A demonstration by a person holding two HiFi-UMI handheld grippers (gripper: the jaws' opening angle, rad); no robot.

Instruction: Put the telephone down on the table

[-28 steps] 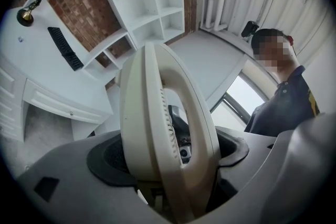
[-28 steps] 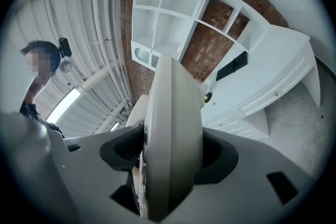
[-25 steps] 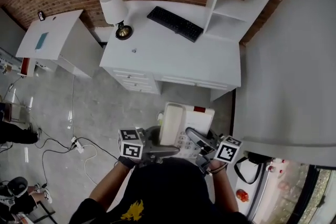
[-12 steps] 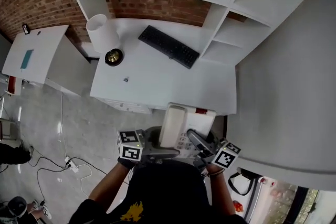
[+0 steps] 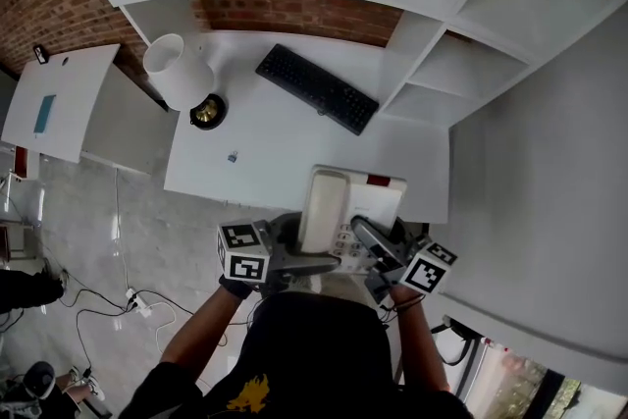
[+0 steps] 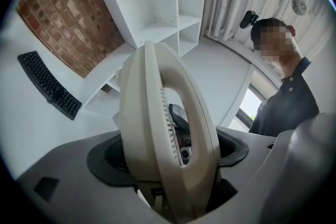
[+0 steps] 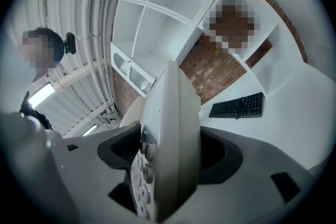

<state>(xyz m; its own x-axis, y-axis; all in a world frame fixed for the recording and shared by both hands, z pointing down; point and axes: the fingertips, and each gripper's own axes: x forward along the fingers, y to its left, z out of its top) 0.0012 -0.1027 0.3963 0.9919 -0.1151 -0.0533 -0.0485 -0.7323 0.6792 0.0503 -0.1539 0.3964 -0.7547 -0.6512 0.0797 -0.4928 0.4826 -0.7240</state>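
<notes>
The white table [image 5: 294,147] with its shelving [image 5: 491,15] fills the far half of the head view. The telephone [image 5: 339,206] sits at the table's near edge, right of centre, carried between the two tongs. Whether its base touches the tabletop I cannot tell, because the body covers the edge beneath it.

It is a rigid cream plastic desk set, probably light to middling in weight, with smooth sides that could slip. It has one loose part: the handset [image 6: 152,123] merely lies in its cradle on the left and would likely slide off if the set tips. The sound hold is by the two opposite side edges, kept level.

The left gripper [image 5: 299,258] is clamped over the left side, with handset and casing filling the gap between its jaws. The right gripper [image 5: 378,255] has the right edge and the keypad [image 7: 137,168] between its jaws. Those jaws are opening at this moment, though the casing appears pressed between the pads.

The underside and any cord are hidden, and the tongs' handles are largely covered by the person's shoulders [image 5: 314,348]. The keyboard [image 5: 317,88] and lamp [image 5: 182,74] lie well apart on the far side. A small object [image 5: 233,156] on the table to the left is too small to name.
</notes>
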